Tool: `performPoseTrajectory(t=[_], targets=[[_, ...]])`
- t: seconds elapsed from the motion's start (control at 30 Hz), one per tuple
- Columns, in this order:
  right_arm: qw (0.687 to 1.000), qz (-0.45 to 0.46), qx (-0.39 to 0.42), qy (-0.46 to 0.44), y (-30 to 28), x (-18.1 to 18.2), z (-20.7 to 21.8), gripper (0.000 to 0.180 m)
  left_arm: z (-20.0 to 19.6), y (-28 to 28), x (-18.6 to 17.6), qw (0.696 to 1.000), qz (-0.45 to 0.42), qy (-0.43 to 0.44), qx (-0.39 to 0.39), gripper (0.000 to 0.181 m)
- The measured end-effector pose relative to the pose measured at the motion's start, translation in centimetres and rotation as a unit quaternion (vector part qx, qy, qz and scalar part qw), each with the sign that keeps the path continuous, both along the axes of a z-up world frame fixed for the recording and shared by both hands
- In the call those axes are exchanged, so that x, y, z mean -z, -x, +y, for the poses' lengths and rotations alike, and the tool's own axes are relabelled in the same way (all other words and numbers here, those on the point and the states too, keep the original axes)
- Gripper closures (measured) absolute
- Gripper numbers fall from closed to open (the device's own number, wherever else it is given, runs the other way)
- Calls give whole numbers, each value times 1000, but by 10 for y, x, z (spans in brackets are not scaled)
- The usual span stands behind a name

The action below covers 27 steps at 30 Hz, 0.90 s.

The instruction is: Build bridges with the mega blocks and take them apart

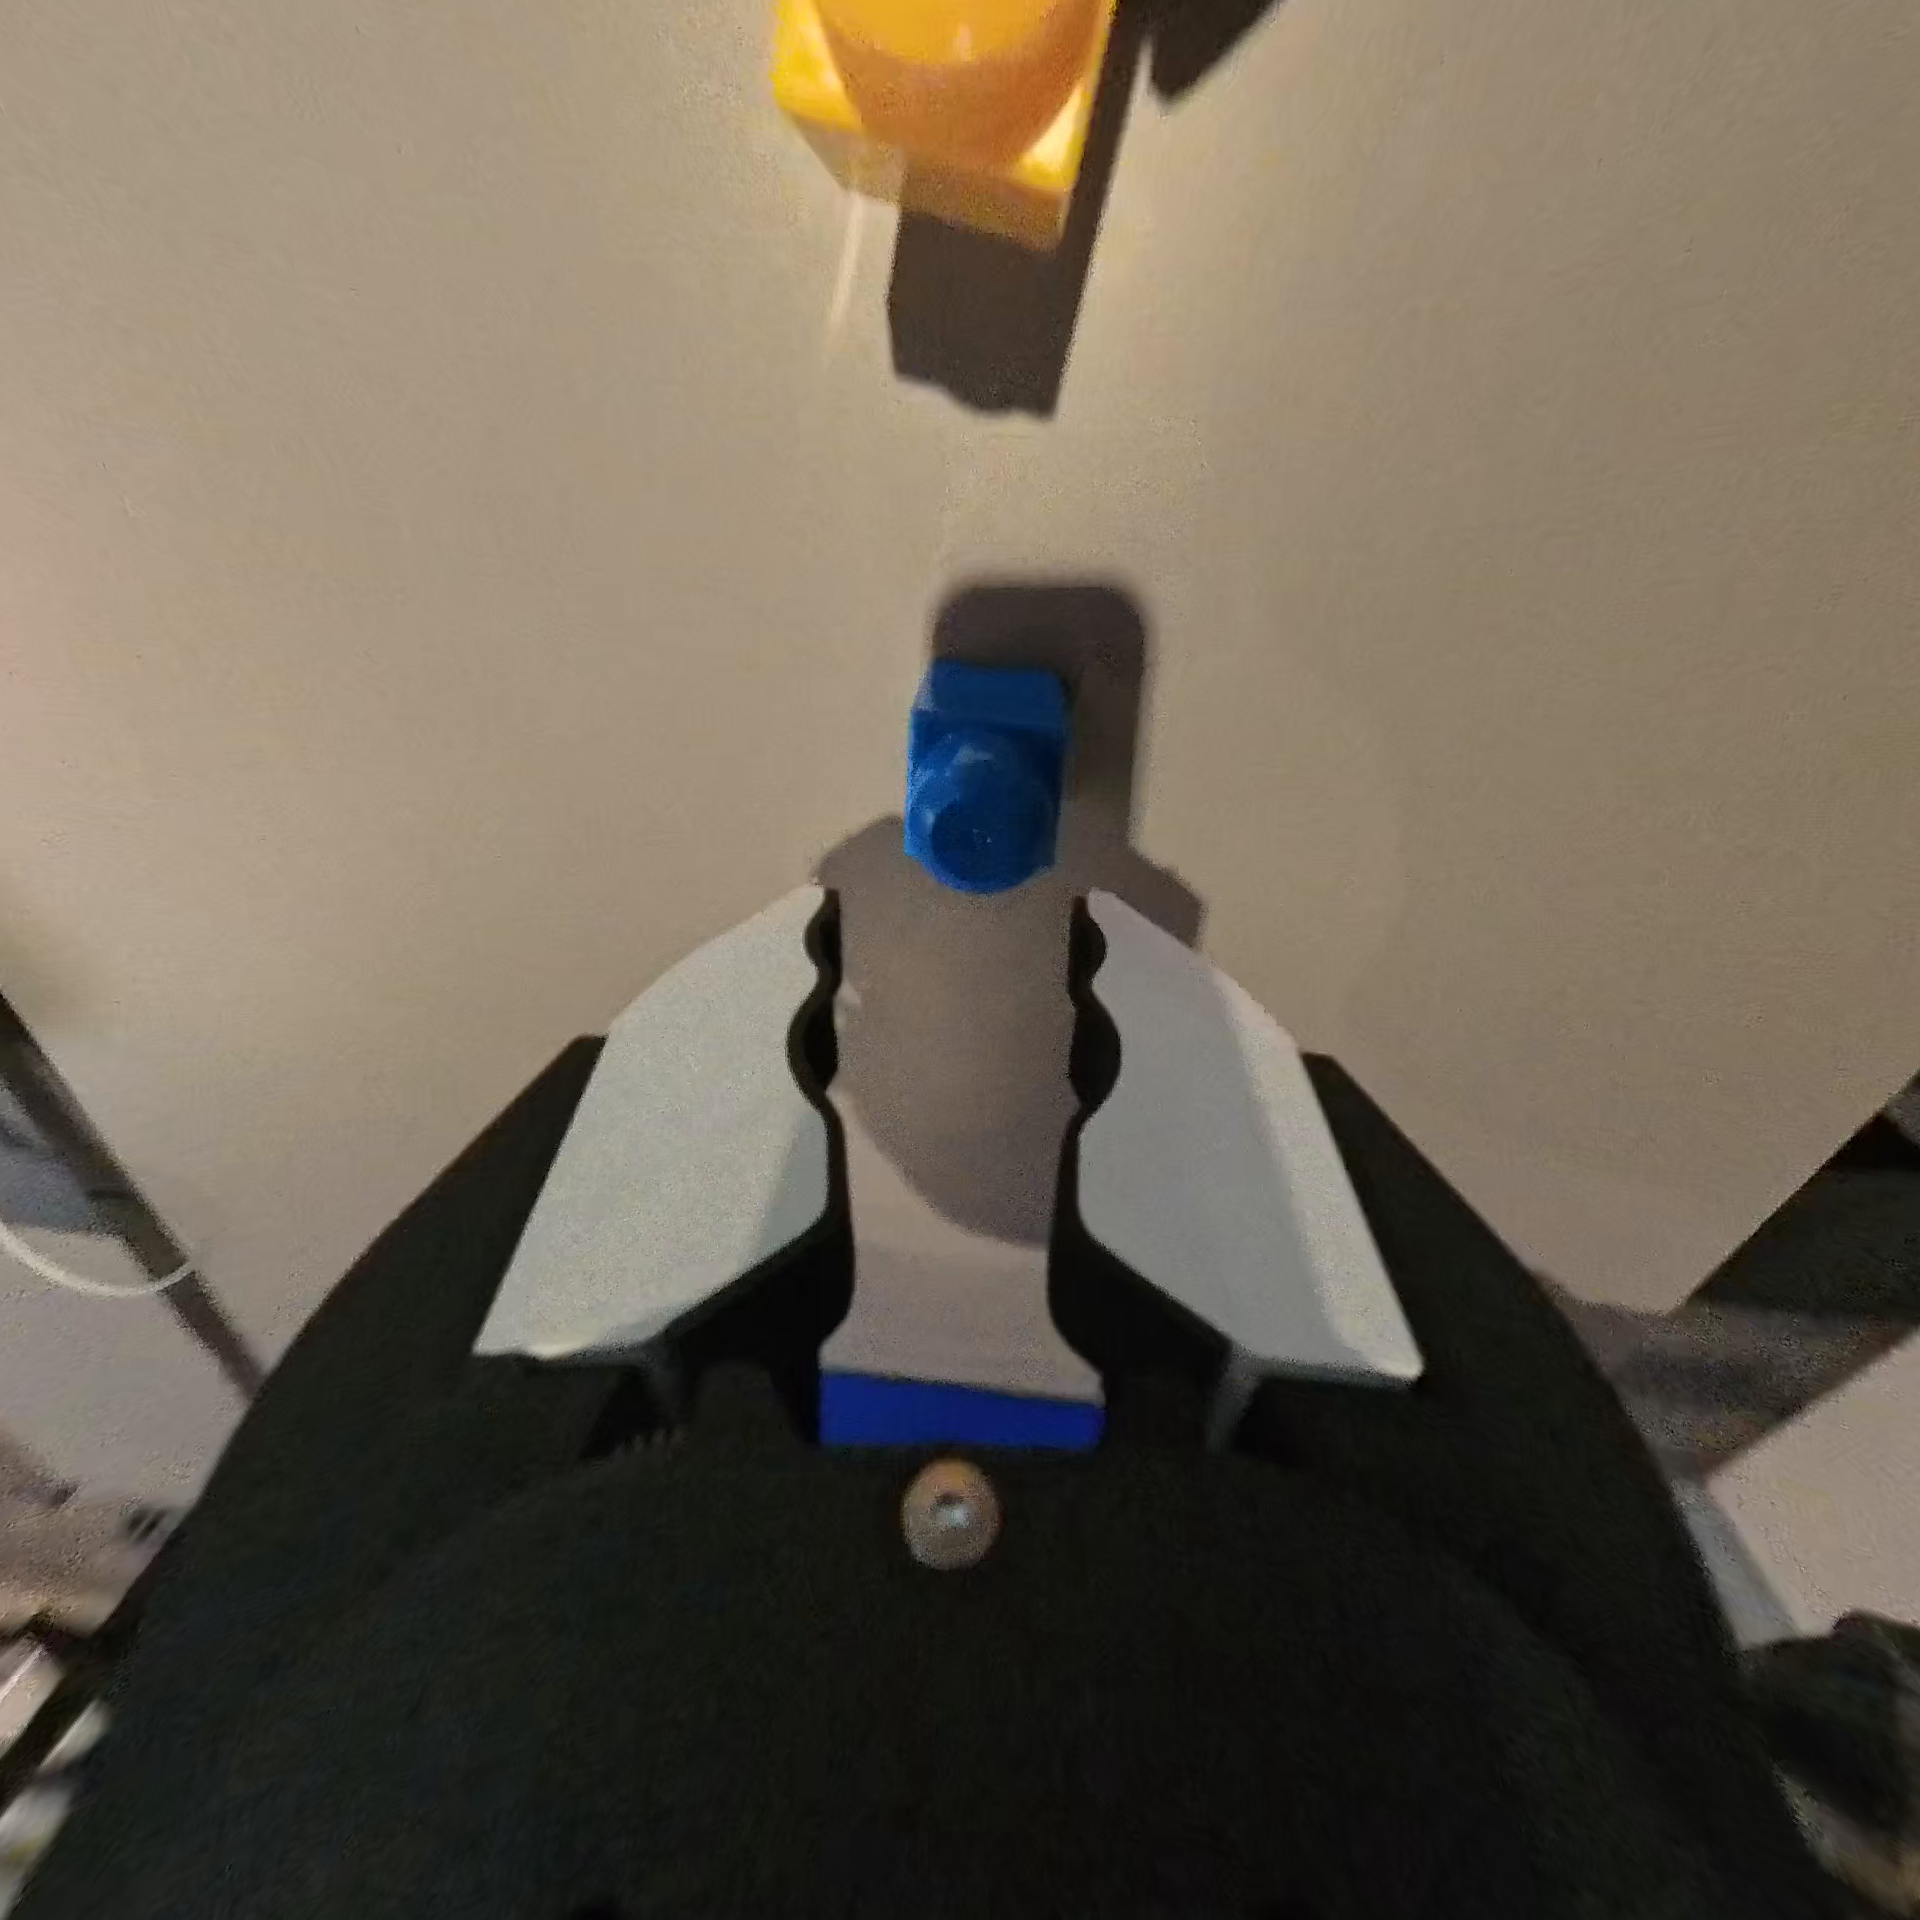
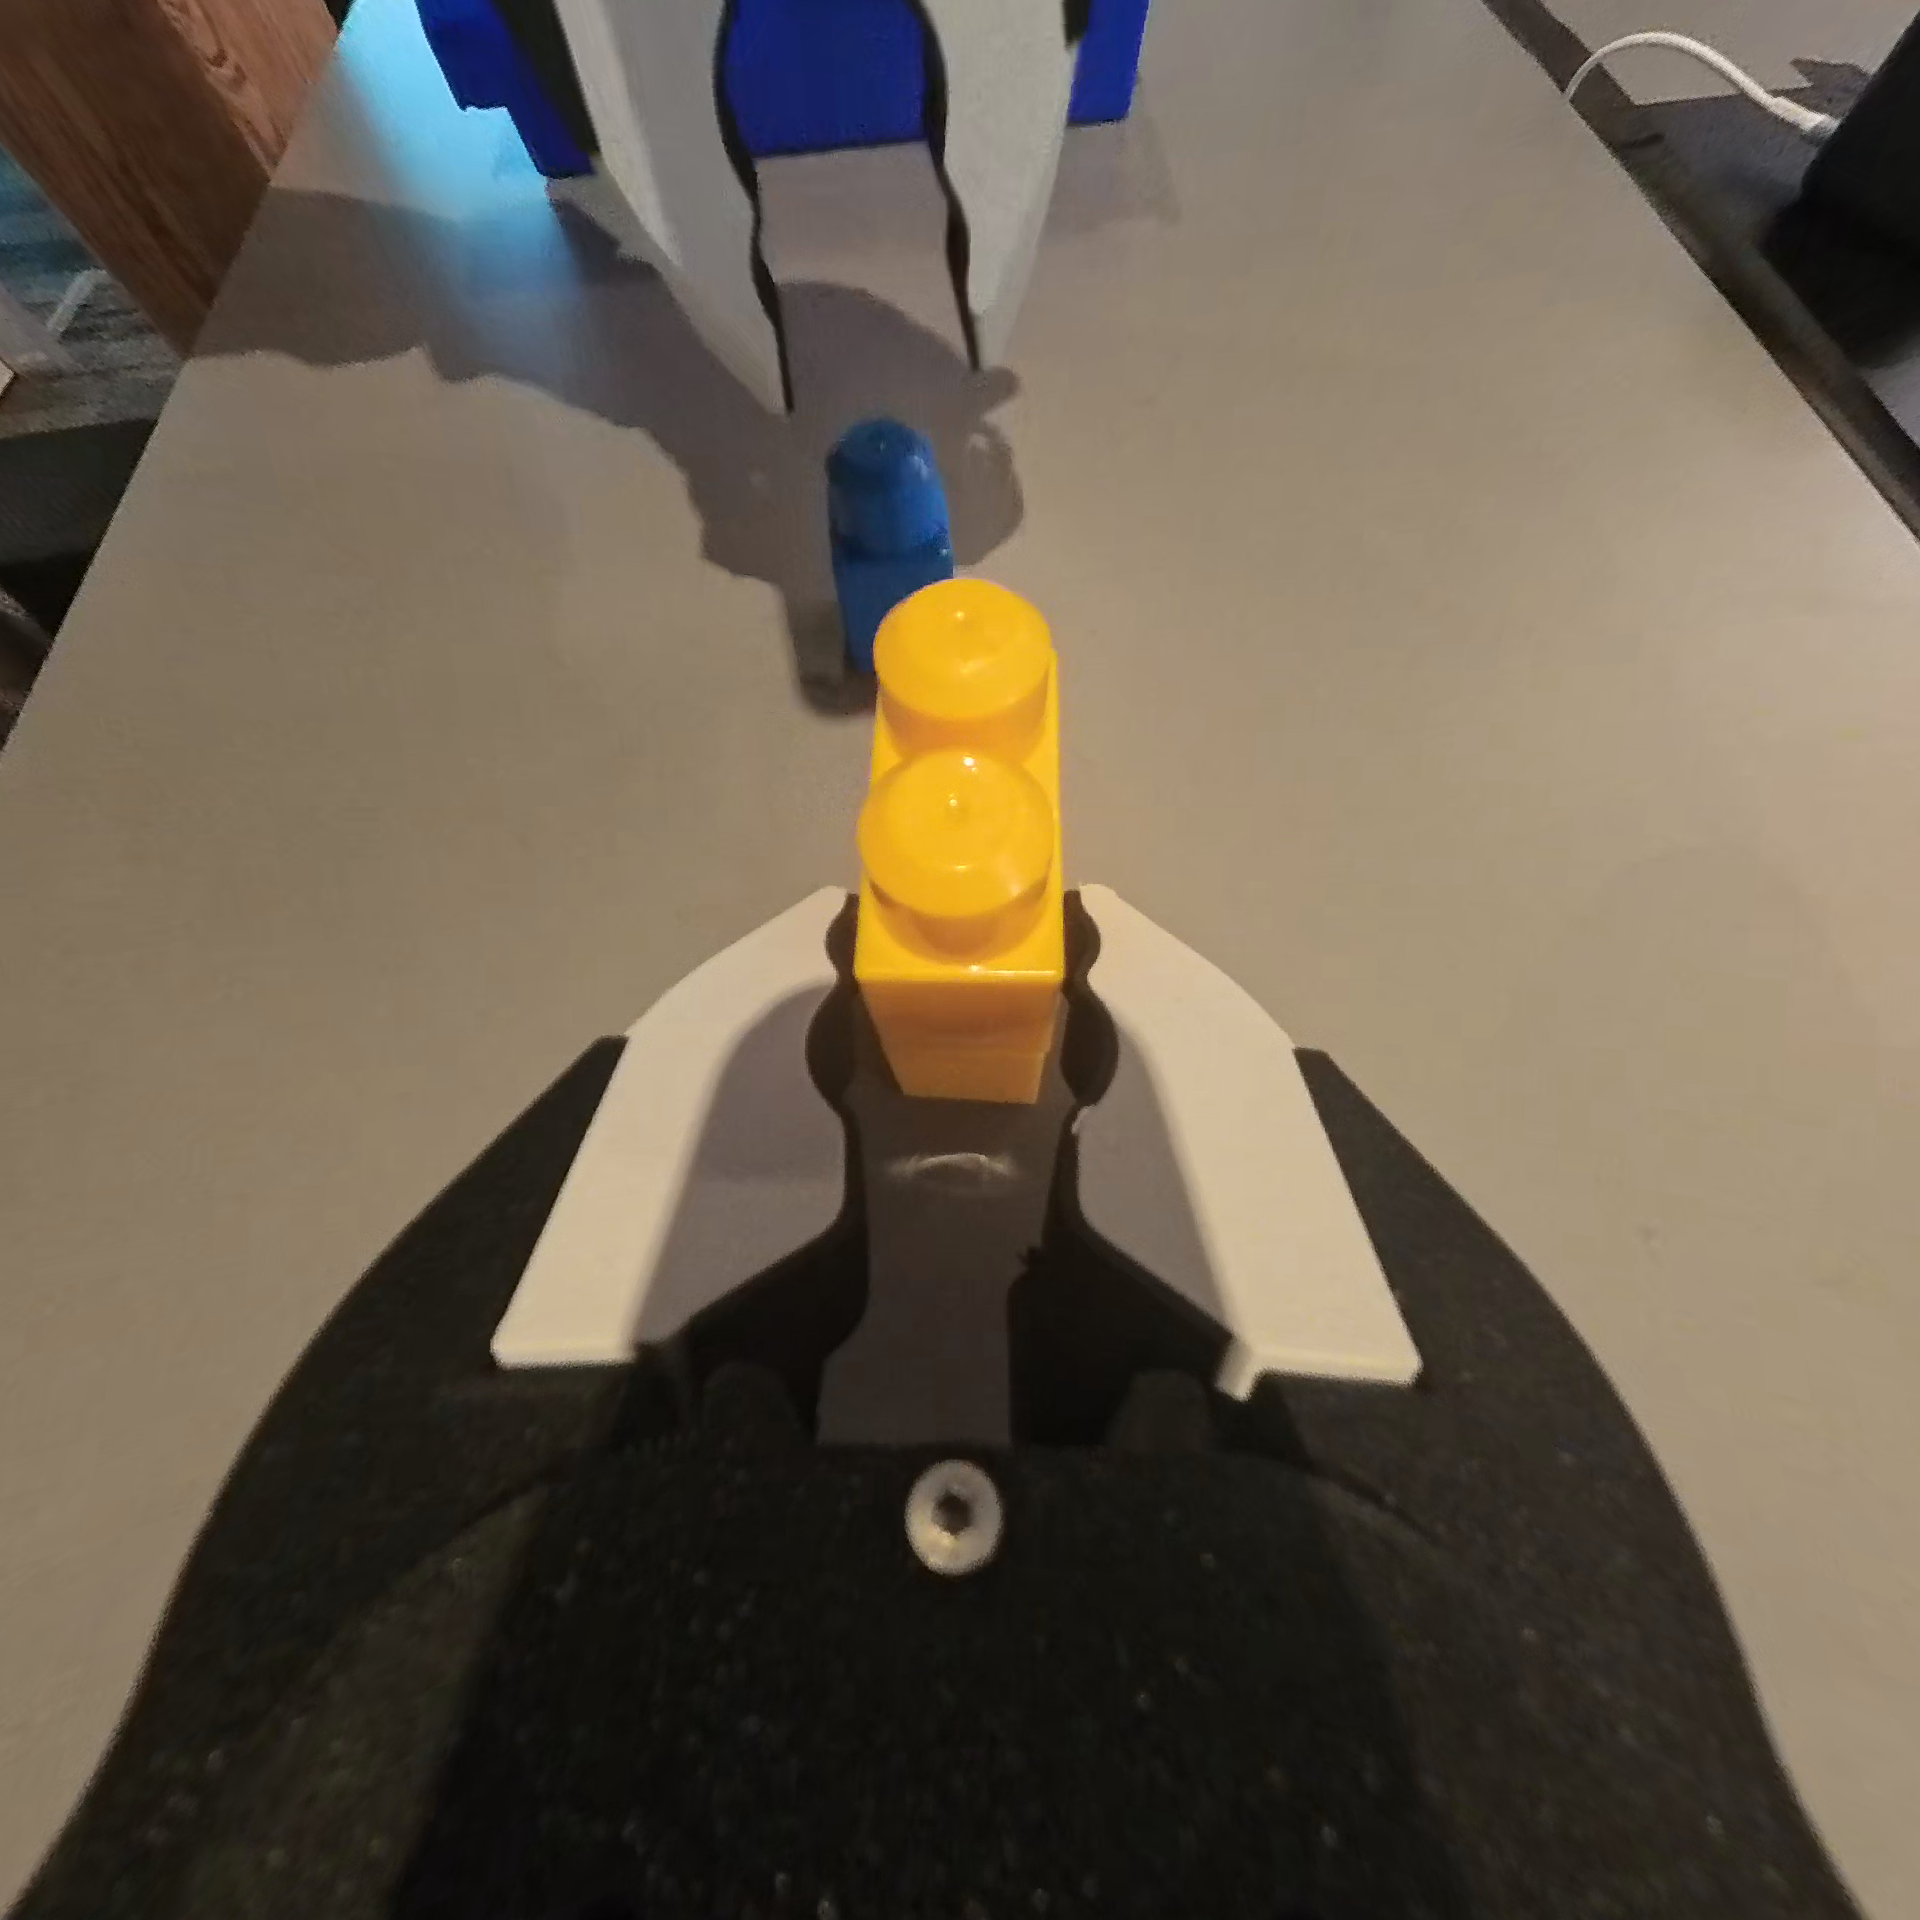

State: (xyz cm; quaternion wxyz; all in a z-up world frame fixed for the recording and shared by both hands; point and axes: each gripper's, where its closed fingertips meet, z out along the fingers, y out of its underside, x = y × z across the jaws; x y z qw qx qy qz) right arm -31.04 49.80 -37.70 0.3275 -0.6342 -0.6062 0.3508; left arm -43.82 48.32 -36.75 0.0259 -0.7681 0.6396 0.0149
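Note:
A small blue one-stud block point(image 1: 982, 784) stands upright on the grey table point(image 1: 416, 520), just beyond my left gripper point(image 1: 954, 904), which is open and empty above it. The blue block also shows in the right wrist view point(image 2: 888, 520). My right gripper point(image 2: 961, 914) is shut on a yellow two-stud block point(image 2: 961, 831), held studs up, above the table and just short of the blue block. The yellow block shows at the top of the left wrist view point(image 1: 935, 94), blurred. The left gripper also shows in the right wrist view point(image 2: 878, 384), hanging over the blue block.
The table's left edge borders a wooden surface point(image 2: 156, 135). A white cable point(image 2: 1704, 73) and a dark object point(image 2: 1870, 177) lie beyond the right edge. Metal frame legs point(image 1: 114, 1195) show below the table in the left wrist view. One gripper's finger ends stand about 12 cm off the other's.

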Motion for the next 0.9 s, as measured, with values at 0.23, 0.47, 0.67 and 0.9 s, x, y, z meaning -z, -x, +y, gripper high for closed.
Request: performPoseTrajectory(t=[0.23, 0.47, 0.67, 0.9], targets=[[1000, 7, 1, 7, 0, 0, 1, 143, -2, -13, -4, 953, -301, -18, -33, 121], [1000, 7, 1, 7, 0, -1, 1, 142, 1, -10, 25, 937, -345, -25, -50, 114], [1000, 8, 1, 6, 0, 0, 1, 143, 0, -14, 41, 933, -357, -15, -44, 120], [1000, 15, 2, 12, 1, -1, 2, 142, -3, -21, 53, 931, -361, -2, -43, 142]])
